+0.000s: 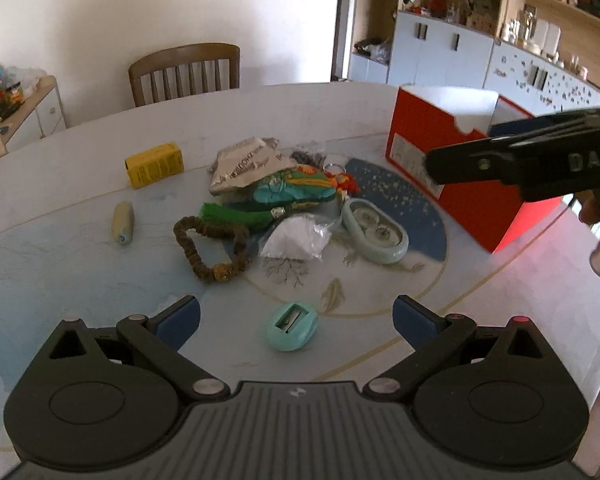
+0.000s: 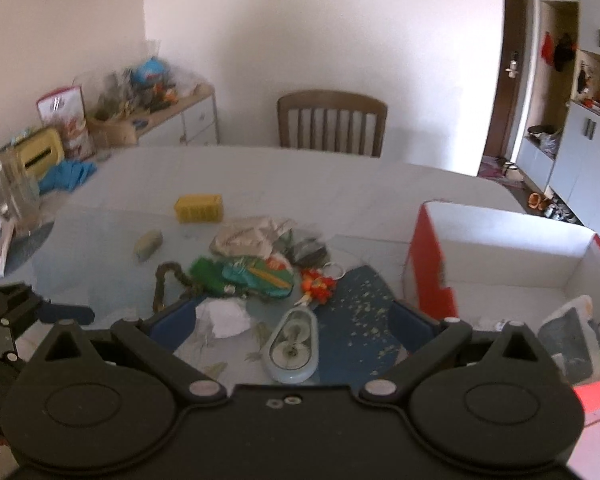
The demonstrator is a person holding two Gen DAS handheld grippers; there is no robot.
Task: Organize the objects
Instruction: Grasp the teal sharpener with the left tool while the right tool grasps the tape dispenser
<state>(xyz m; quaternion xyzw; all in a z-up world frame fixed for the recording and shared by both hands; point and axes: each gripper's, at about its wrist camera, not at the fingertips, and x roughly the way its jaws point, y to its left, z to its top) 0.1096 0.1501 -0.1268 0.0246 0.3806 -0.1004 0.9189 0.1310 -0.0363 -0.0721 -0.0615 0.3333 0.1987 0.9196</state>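
Round pale table (image 1: pixel 80 248), chair behind, shelves to the side. Left gripper (image 1: pixel 296 316) hangs released and empty, its jaws spread either side of the teal sharpener (image 1: pixel 291 326), which lies just ahead between them. Right gripper (image 2: pixel 292 320) is likewise released, holding nothing, with the pale oval case (image 2: pixel 294 346) straight ahead, its long axis roughly in line with the fingers (awkward for a pinch, I'd judge). Beyond lie beads (image 1: pixel 208 240), a yellow box (image 1: pixel 155 165) and the red box (image 1: pixel 456 168), nearer the right hand
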